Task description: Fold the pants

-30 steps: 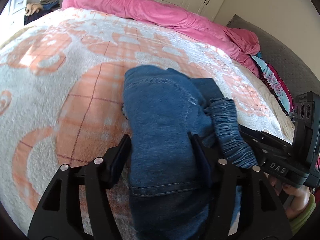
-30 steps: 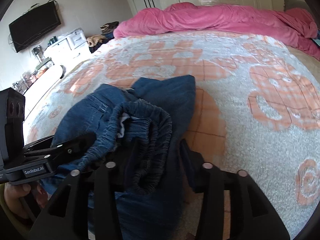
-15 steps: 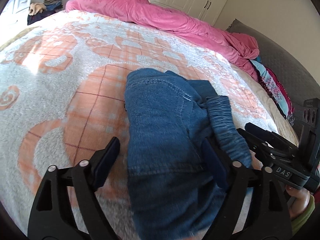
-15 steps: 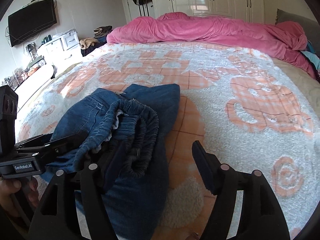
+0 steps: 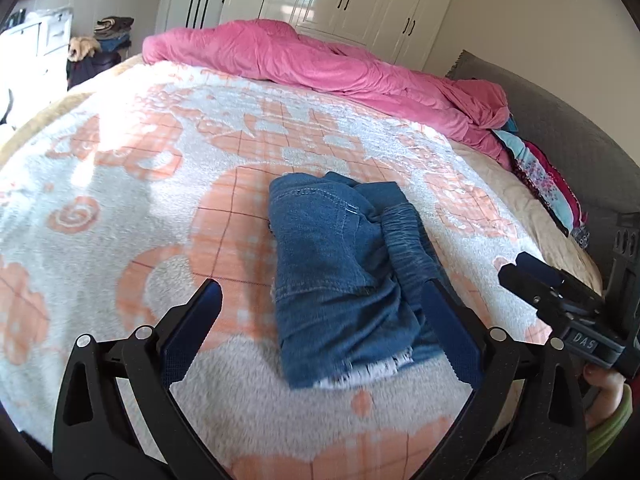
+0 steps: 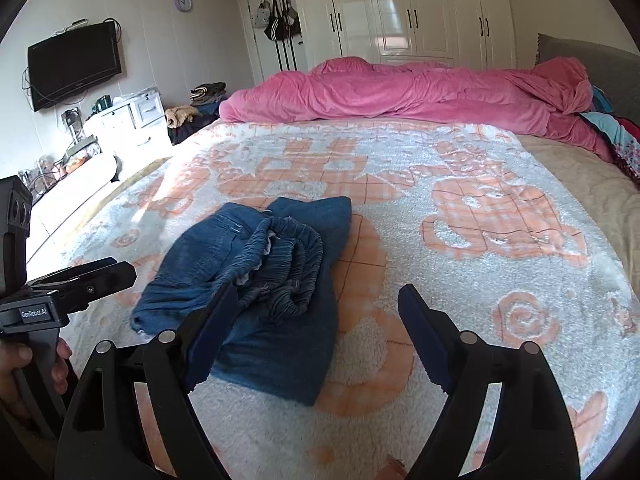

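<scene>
Folded denim pants (image 5: 340,276) lie bunched near middle of bed blanket (image 5: 120,184), nearer its front edge; left gripper (image 5: 320,328) and right gripper (image 6: 316,332) both spread wide, jaws just opened, gripping nothing

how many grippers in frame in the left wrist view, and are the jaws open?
2. The left gripper fills the bottom, jaws open astride the near end of the folded jeans; the right gripper enters at right, apparently open, only one finger showing here.
</scene>
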Motion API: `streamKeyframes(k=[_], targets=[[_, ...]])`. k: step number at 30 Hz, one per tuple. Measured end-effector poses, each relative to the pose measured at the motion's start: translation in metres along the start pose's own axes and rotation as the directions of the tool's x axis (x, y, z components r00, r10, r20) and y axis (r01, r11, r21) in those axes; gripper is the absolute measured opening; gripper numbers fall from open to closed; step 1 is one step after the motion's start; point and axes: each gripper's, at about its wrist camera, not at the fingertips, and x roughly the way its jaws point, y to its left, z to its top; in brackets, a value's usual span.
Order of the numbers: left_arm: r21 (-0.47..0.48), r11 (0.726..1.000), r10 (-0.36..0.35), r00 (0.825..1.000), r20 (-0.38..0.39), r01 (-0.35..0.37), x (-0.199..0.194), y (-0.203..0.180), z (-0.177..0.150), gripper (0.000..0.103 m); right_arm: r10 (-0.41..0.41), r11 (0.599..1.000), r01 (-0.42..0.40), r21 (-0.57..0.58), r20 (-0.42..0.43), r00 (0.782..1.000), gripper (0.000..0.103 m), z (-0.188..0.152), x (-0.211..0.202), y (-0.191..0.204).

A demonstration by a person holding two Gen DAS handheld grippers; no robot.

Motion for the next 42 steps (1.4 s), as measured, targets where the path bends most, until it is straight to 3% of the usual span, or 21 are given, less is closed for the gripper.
streamKeyframes(k=[1, 7, 18, 32, 42], targets=[[0.001, 1.000, 0.002, 1.000, 0.002, -0.002, -0.003, -0.001, -0.001, 0.093, -0.002, 1.000, 0.002, 0.000, 0.008, 1.000, 0.099, -0.001, -0.006, 0.001], [0.008, 1.000, -0.002, 1.000, 0.026, 0.002, -0.029, -0.009, -0.009, 0.093, -0.007, 1.000, 0.006, 0.013, 0.057, 0.998, 0.098, -0.009, -0.040, 0.006], [0.013, 1.000, -0.001, 1.000, 0.031, 0.001, -0.059, -0.013, -0.040, 0.093, -0.030, 0.999, 0.032, -0.036, 0.061, 0.998, 0.098, -0.037, -0.077, 0.023], [0.009, 0.999, 0.039, 0.998, -0.051, -0.038, -0.050, -0.002, -0.079, 0.094, -0.036, 0.998, 0.035, -0.047, -0.033, 0.999, 0.098, -0.076, -0.066, 0.033], [-0.007, 0.999, 0.047, 0.996, -0.071, -0.047, -0.045, 0.003, -0.084, 0.094, -0.024, 0.999, 0.022, -0.036, -0.054, 0.998, 0.098, -0.077, -0.060, 0.030]])
